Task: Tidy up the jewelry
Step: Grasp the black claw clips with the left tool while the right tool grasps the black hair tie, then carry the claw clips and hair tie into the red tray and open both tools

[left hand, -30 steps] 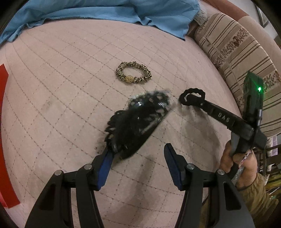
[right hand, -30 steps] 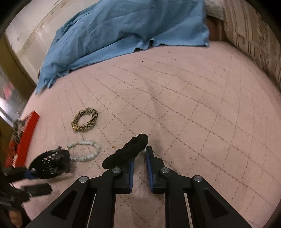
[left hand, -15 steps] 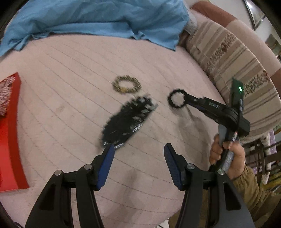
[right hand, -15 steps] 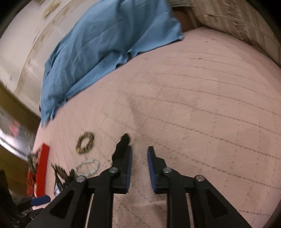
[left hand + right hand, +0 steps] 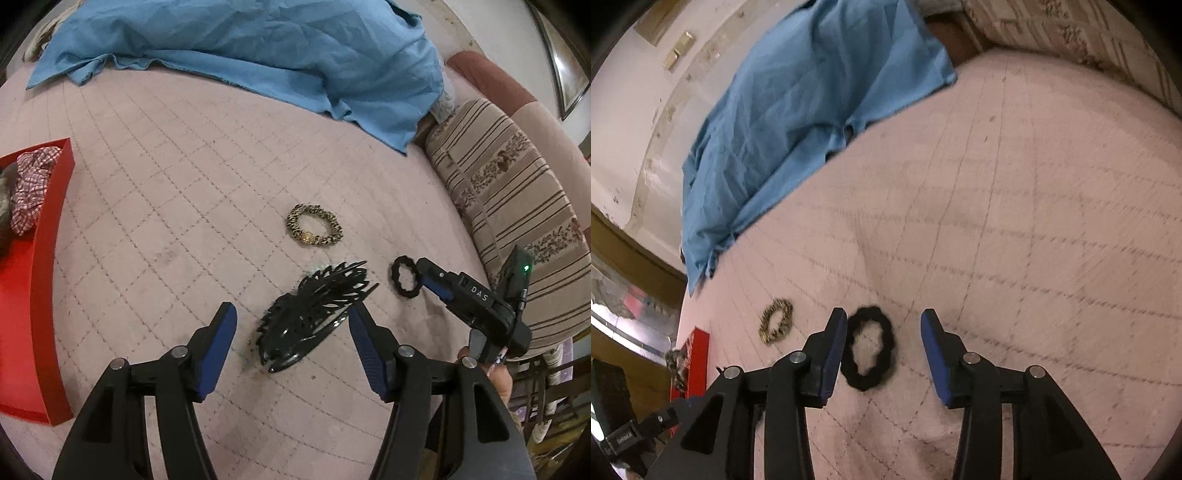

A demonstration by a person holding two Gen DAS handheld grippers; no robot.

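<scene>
Both spread wide, gripping nothing: left tool (image 5: pixel 290 334) around glossy black filigree hair clip (image 5: pixel 316 314), right tool (image 5: pixel 883 352) around black fabric scrunchie (image 5: pixel 868 352).

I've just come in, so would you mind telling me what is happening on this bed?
A person is sorting jewelry and hair pieces on a pink quilt with two handheld grippers. The left gripper is open around a black filigree hair clip. The right gripper is open too, with a black scrunchie between its fingers. A leopard-print bracelet lies apart, and a red tray waits at the left.
</scene>
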